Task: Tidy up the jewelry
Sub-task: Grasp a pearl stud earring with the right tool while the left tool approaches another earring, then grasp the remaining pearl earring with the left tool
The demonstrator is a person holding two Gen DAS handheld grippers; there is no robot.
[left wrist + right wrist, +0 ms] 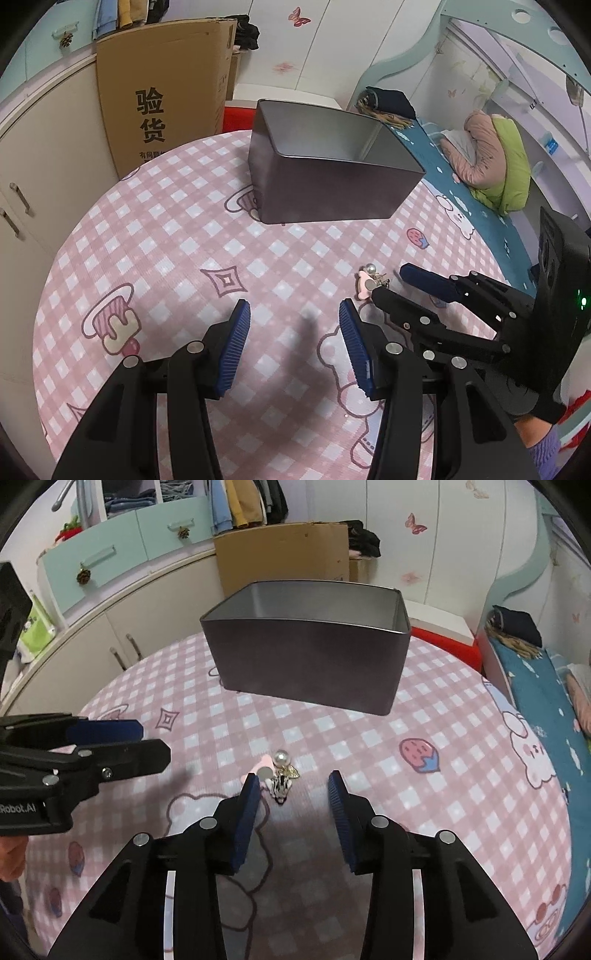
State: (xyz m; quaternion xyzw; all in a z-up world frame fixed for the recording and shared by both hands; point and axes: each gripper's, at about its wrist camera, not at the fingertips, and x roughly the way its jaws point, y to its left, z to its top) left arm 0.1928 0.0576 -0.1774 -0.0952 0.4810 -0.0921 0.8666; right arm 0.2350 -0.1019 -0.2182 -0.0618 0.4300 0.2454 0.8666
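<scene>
A small heap of jewelry (pixel 280 773) lies on the pink checked tablecloth (pixel 424 794): a pearl, a pink piece and a gold-and-silver clip. My right gripper (pixel 293 778) is open and low over the cloth. The heap lies between its blue pads, close to the left pad, and neither pad presses on it. In the left wrist view the jewelry (pixel 367 281) sits just ahead of the right gripper (pixel 392 283). My left gripper (pixel 294 310) is open with nothing between its fingers; it also shows at the left edge as the left gripper (pixel 153 741). An open grey tin box (pixel 306 664) stands farther back.
The tin box (pixel 332 184) stands near the table's far edge. A tall cardboard box (pixel 166 96) leans behind the table by beige cabinets (pixel 33 177). A bed (pixel 476 192) with a blue sheet and bundled bedding runs along the right.
</scene>
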